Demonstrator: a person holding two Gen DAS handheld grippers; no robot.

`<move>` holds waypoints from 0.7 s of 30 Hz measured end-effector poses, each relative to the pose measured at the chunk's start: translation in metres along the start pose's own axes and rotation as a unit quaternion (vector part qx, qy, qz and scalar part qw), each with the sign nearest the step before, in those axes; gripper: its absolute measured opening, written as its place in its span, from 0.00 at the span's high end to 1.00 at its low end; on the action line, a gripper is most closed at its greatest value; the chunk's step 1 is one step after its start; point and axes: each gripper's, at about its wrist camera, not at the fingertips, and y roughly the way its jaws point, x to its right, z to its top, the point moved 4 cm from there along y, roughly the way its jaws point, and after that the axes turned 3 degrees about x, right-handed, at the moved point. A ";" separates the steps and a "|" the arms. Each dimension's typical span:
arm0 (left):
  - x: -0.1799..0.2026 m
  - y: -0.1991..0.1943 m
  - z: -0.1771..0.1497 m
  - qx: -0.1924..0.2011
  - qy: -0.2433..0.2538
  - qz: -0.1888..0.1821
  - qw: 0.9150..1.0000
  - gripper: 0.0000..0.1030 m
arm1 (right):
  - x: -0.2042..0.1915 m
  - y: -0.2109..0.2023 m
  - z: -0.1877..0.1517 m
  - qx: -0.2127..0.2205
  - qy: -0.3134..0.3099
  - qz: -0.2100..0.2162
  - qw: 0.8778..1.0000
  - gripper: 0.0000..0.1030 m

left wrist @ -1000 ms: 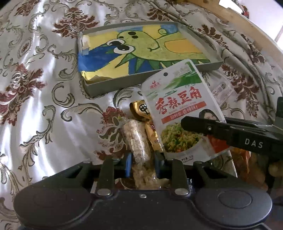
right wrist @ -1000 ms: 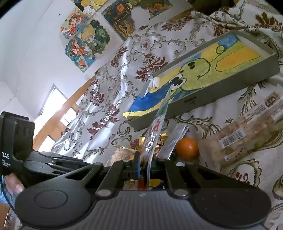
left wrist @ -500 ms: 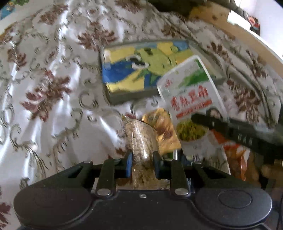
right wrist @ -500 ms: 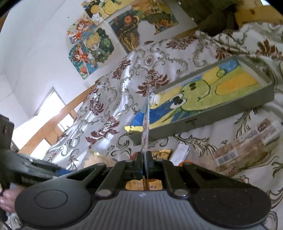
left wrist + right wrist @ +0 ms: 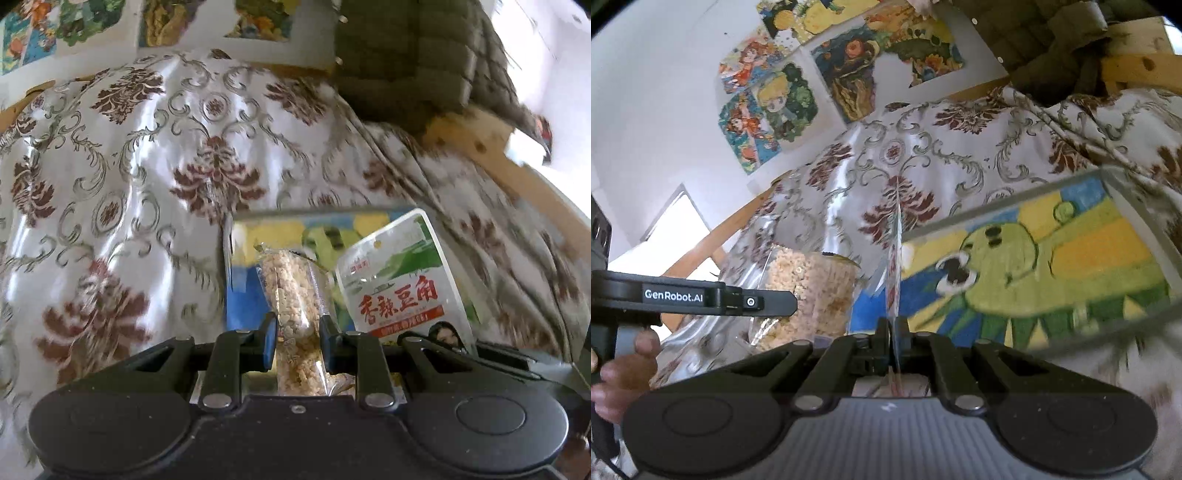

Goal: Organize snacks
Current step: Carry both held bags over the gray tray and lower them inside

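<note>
Damask cloth drapes the tabletop [image 5: 110,206] under an empty painted tray [image 5: 1108,236]. Left gripper [image 5: 295,332] fingers clamp a puffed-grain bar [image 5: 291,291]; right gripper [image 5: 894,336] fingers pinch a bean snack pouch [image 5: 402,280]. Both packets hang just short of the tray, so nothing seems stowed yet.

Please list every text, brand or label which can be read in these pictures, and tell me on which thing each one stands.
"GenRobot.AI": white print on the left gripper, seen from the right wrist view.
"香辣豆角": large red characters on the green-white pouch.
Small red logo near the pouch's top corner and white text on its red band: too blurred to read.
Cereal bar wrapper: no print can be made out.
Tray drawing and wall pictures: no words seen.
</note>
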 end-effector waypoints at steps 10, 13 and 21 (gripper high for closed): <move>-0.010 0.107 0.016 0.009 -0.043 -0.049 0.998 0.75 | 0.054 0.083 0.041 -0.029 0.033 -0.052 0.998 0.97; -0.017 0.123 0.009 0.001 -0.069 -0.060 0.996 0.75 | 0.064 0.093 0.042 -0.057 0.042 -0.077 0.995 0.97; -0.035 0.137 -0.011 -0.081 -0.121 -0.044 0.988 0.70 | 0.055 0.106 0.047 -0.134 0.021 -0.149 0.979 0.88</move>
